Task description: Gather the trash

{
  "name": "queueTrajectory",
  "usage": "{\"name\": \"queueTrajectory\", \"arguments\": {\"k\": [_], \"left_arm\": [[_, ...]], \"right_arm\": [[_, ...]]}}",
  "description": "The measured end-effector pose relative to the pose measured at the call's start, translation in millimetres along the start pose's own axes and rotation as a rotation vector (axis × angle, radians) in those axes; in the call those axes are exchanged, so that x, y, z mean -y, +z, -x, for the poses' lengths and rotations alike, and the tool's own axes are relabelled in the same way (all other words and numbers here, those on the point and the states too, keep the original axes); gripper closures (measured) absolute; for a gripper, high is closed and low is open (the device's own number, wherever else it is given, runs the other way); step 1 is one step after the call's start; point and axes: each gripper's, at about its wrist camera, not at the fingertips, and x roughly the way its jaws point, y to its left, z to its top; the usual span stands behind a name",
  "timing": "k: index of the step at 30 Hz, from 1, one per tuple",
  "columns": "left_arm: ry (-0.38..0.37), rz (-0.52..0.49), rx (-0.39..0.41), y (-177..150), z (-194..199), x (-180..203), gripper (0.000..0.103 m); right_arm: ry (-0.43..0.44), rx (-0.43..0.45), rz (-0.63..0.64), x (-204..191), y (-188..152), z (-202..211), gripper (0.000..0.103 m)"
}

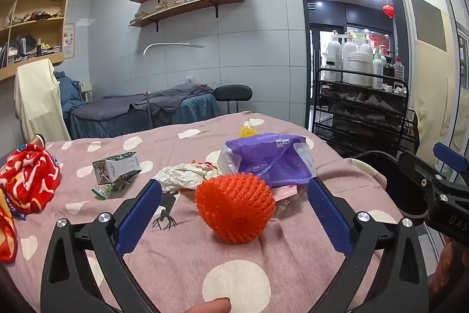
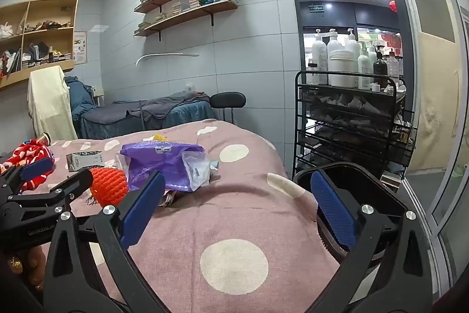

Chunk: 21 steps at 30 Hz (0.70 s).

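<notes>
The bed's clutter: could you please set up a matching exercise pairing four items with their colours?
Items:
1. foam net
2. plastic bag
3. crumpled cloth
4. small carton

Colours:
A. purple
B. red with white pattern
C. green and white
D. plain orange

Pairs: 1-D, 2-A, 3-B, 4-C

Both wrist views face bed (image 1: 181, 260) — overlapping.

Grey tiled walls (image 1: 249, 49). Two wooden shelves (image 1: 187, 5) far ahead of me, cubby unit (image 1: 32, 28) far left. Treatment couch (image 1: 140, 110) beneath. Black trolley (image 2: 351, 119) right, lit doorway (image 1: 348, 5) behind.
</notes>
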Motion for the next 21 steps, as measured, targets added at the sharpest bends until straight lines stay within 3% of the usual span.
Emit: {"name": "queueTrajectory", "arguments": {"k": [21], "left_arm": [[0.001, 0.002, -0.004, 0.0, 1.4, 0.5, 0.005]], "right_arm": [[0.001, 0.0, 0.004, -0.2, -0.3, -0.1, 0.005]]}}
